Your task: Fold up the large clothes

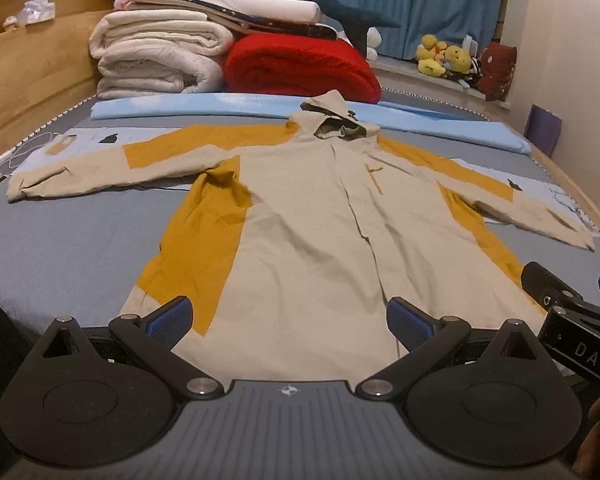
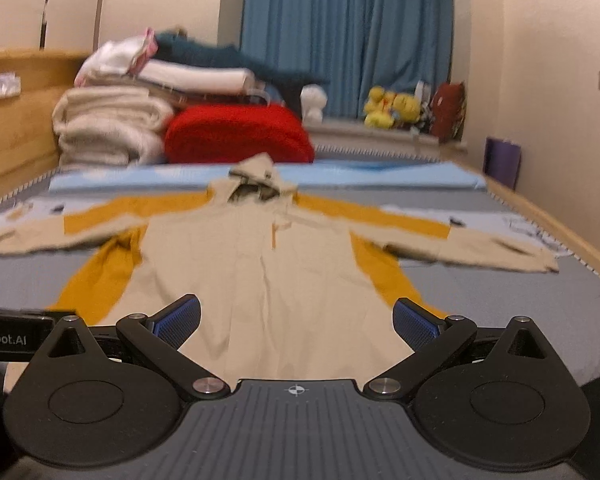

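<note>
A long beige hooded jacket (image 1: 308, 216) with mustard-yellow panels lies flat on the grey bed, front up, hood toward the far end and both sleeves spread out sideways. The right wrist view shows the same jacket (image 2: 256, 264), slightly blurred. My left gripper (image 1: 290, 322) hovers above the hem, open, with nothing between its blue pads. My right gripper (image 2: 296, 322) is also open and empty over the hem. The right gripper's black body (image 1: 572, 320) shows at the right edge of the left wrist view.
Folded white blankets (image 1: 156, 56) and a red blanket (image 1: 300, 68) are stacked at the far end of the bed. A light blue pad (image 1: 420, 120) lies under the hood. A wooden headboard (image 1: 24, 80) runs along the left. Plush toys (image 1: 444, 58) sit by the blue curtain.
</note>
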Demonstrator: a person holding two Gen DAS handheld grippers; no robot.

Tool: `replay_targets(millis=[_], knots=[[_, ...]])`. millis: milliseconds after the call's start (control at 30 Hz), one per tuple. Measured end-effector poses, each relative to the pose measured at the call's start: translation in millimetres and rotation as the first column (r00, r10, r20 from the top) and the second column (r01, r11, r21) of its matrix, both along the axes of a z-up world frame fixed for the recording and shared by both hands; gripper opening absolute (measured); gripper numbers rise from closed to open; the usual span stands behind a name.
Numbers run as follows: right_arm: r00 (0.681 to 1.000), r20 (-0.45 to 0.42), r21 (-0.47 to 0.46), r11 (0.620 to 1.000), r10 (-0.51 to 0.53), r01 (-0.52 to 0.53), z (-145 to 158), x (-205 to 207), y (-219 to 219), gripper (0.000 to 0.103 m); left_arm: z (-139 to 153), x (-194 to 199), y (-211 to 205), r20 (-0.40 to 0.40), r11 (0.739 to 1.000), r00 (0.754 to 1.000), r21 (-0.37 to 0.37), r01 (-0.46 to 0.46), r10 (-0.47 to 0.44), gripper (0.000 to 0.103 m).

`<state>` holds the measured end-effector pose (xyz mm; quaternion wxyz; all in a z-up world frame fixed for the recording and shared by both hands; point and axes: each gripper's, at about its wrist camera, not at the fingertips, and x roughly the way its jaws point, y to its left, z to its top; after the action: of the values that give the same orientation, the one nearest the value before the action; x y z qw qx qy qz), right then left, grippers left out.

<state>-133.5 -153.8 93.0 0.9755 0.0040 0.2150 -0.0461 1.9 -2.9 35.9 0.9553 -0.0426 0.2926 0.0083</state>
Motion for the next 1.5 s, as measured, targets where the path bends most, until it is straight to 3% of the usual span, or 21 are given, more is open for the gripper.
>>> replay_targets(millis=[167, 267, 500, 667, 800, 933, 1000, 1133, 1233, 1300, 1333, 1500], knots=[[0.999, 0.049, 0.052, 0.998, -0.022, 0.019, 4.8, -0.2, -7.6, 0.101, -4.6, 1.8, 2.7, 0.017, 0.998, 0.998, -0.017, 0.058, -0.057, 0.103], [0.998, 0.056, 0.004, 1.0, -0.025, 0.024, 2.9, -1.4, -4.4, 0.101, -10.7, 9.7, -1.9, -0.021, 0.997, 0.999, 0.063, 0.049, -0.048, 0.102], [0.995, 0.083, -0.098, 0.993, -0.053, 0.061, 7.1, 8.0, 7.5, 0.1, 12.8, 12.7, 3.0, 0.081, 0.996, 0.995, 0.076, 0.052, -0.058, 0.103], [0.985, 0.146, -0.097, 0.99, -0.087, 0.102, 22.0, 6.3, 8.5, 0.1, 25.3, 10.2, 13.6, 0.129, 0.999, 0.991, 0.023, 0.023, -0.026, 0.102], [0.987, 0.134, -0.074, 0.992, -0.089, 0.1, 18.9, 14.1, 9.0, 0.1, 34.0, 4.9, 16.1, 0.207, 0.999, 0.978, 0.046, -0.013, 0.003, 0.102], [0.989, 0.127, -0.067, 0.994, -0.074, 0.083, 17.8, 28.3, 15.2, 0.1, 52.8, 21.7, 19.9, 0.196, 1.0, 0.981, 0.031, 0.0, -0.006, 0.1], [0.989, 0.137, -0.062, 0.996, -0.056, 0.065, 22.1, 34.8, 16.1, 0.099, 65.4, 43.6, 24.7, 0.193, 1.0, 0.981, 0.01, 0.004, -0.006, 0.098], [0.985, 0.168, -0.064, 0.997, -0.034, 0.045, 35.2, 55.5, 12.1, 0.095, 85.6, 110.6, 40.2, 0.179, 0.999, 0.984, -0.039, 0.011, -0.004, 0.08], [0.984, 0.176, -0.05, 0.998, -0.033, 0.043, 46.4, 82.0, 3.8, 0.078, 89.7, 177.2, 61.1, 0.197, 0.998, 0.98, -0.068, 0.01, 0.004, 0.067], [0.983, 0.183, -0.022, 0.999, -0.028, 0.032, 54.5, 103.3, -3.4, 0.055, 82.7, 222.6, 80.8, 0.185, 0.996, 0.982, -0.084, -0.012, 0.027, 0.061], [0.982, 0.189, -0.01, 1.0, -0.017, 0.019, 58.6, 115.7, -6.9, 0.051, 76.6, 248.3, 93.3, 0.173, 0.996, 0.984, -0.087, -0.029, 0.043, 0.053], [0.972, 0.231, -0.008, 0.999, 0.039, -0.038, 71.3, 179.5, -12.9, 0.048, 32.0, 333.9, 155.6, 0.121, 0.988, 0.981, 0.019, -0.156, 0.152, 0.049]])
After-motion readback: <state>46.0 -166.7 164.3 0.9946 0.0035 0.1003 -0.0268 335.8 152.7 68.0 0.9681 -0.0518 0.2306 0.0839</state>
